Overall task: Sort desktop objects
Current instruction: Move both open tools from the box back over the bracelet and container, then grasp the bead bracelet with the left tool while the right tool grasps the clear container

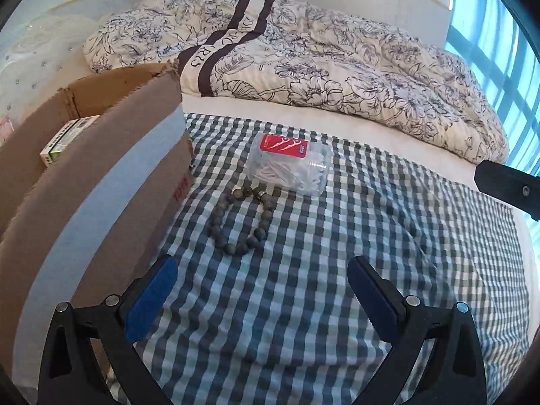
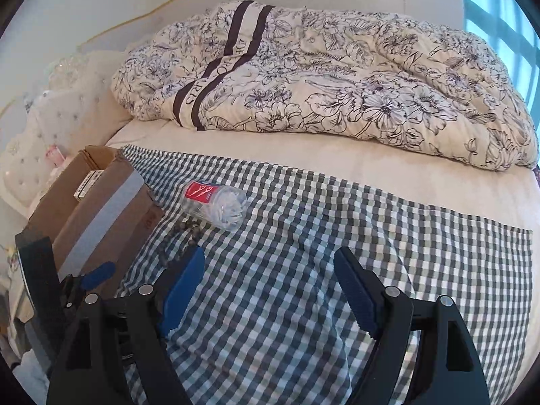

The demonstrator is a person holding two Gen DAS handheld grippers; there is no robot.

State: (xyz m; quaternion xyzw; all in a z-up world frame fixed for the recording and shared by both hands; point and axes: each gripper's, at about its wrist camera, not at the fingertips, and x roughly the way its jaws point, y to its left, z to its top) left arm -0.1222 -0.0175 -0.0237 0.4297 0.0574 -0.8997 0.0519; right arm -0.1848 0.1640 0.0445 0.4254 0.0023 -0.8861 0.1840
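Note:
A clear plastic jar (image 1: 287, 165) with a red label, full of white sticks, lies on its side on the checked cloth (image 1: 337, 287). Just in front of it rests a ring of dark beads (image 1: 241, 219). My left gripper (image 1: 263, 270) hangs open a little short of the beads, nothing between its blue pads. In the right wrist view the jar (image 2: 216, 207) and the beads (image 2: 185, 236) lie ahead to the left, the beads partly hidden by a finger. My right gripper (image 2: 270, 263) is open and empty over the cloth. A cardboard box (image 1: 84, 175) on the left holds a small green-and-white carton (image 1: 67, 138).
A crumpled floral duvet (image 1: 303, 60) covers the far side of the bed. A white tufted headboard (image 2: 50, 135) stands at the left behind the cardboard box (image 2: 101, 209). The other gripper's black body (image 1: 509, 185) shows at the right edge. A bright window (image 1: 499, 50) is at the far right.

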